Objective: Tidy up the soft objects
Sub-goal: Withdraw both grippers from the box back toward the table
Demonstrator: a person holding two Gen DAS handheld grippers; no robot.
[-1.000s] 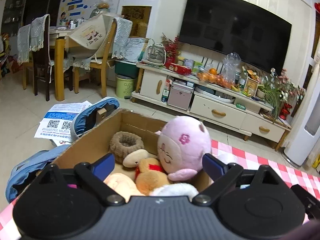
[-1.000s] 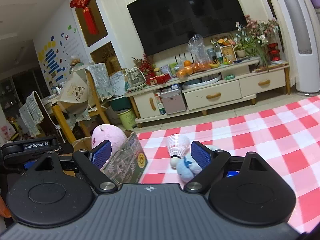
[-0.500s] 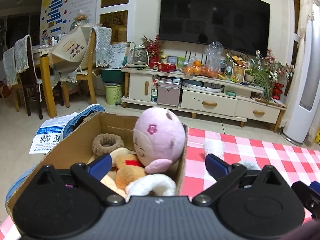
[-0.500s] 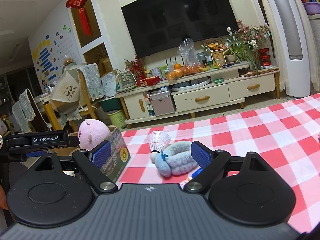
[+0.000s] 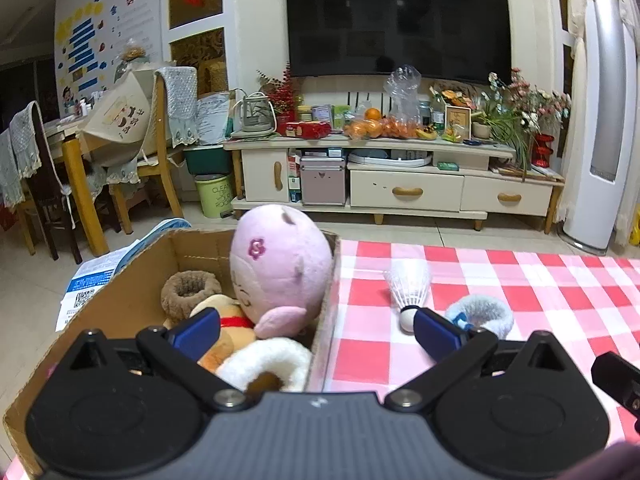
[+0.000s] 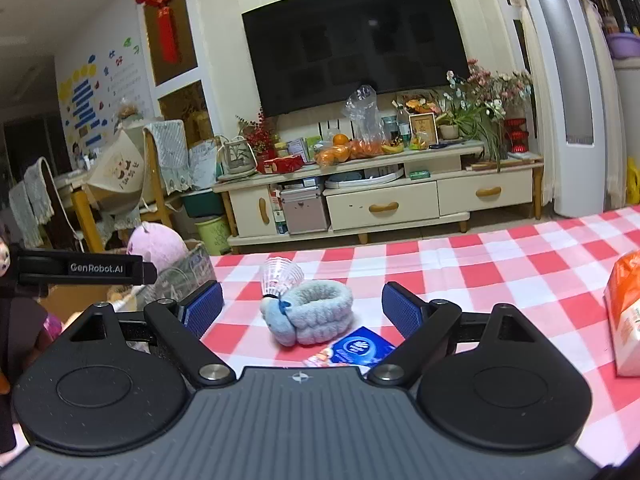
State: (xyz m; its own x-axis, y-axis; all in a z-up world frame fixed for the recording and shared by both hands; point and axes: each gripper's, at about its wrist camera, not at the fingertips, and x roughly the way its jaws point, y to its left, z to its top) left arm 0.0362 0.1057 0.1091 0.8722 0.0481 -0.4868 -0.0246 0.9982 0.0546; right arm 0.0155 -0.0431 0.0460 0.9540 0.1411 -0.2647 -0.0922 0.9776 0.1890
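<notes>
Left tool (image 5: 316,330) has swung from over the box (image 5: 120,304) toward the checked desk (image 5: 560,280); a second ago it looked straight into the box, now the box wall runs between its jaws and the desk fills the right half of its view. Its jaws are opening, near full spread, nothing gripped: released. Judgement: a drop-off is finished and this hand is heading for the next soft item. Box already holds the pink plush (image 5: 280,268), brown ring (image 5: 188,288), orange plush (image 5: 224,332) and white ring (image 5: 268,364). Right tool (image 6: 300,310) hangs spread and empty, now lined up on the blue scrunchie (image 6: 316,316), which earlier sat further right and partly hidden. Scrunchie lies flat on the desk, hole facing up, long axis roughly across the right view, knotted end to the left, touching a shuttlecock (image 6: 280,276) whose cork end points toward the camera. A blue packet (image 6: 360,348) lies just in front. Scrunchie looks like the last soft item outside the box.
</notes>
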